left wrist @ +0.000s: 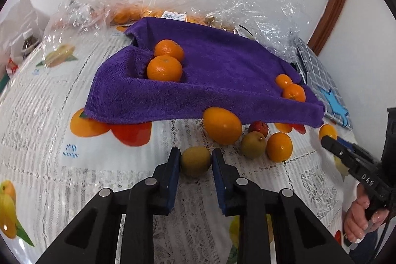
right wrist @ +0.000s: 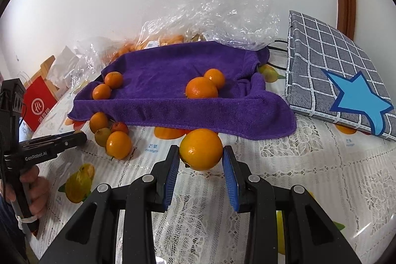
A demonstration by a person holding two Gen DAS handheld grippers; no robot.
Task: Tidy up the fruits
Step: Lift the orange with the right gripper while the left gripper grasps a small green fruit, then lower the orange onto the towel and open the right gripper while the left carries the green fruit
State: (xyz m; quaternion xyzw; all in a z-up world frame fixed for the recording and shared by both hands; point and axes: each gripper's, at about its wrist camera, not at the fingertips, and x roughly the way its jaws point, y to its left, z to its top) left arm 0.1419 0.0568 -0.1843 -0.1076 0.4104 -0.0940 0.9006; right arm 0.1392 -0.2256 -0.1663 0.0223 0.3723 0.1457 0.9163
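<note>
The left gripper (left wrist: 195, 160) is clamping a greenish-brown fruit (left wrist: 195, 161) between its blue pads on the lace tablecloth (left wrist: 44, 100). The right gripper (right wrist: 201, 160) is pinching an orange (right wrist: 201, 149), seemingly lifted slightly off the cloth. Beyond them, the purple towel (right wrist: 173, 76) is cradling two pairs of oranges, with more fruit sitting just before its front edge.

Left wrist view: low, close, angled down towards the purple towel (left wrist: 210, 76) from its front left. Right wrist view: likewise, from front right. Shared: towel (right wrist: 183, 90), fruit before it.
</note>
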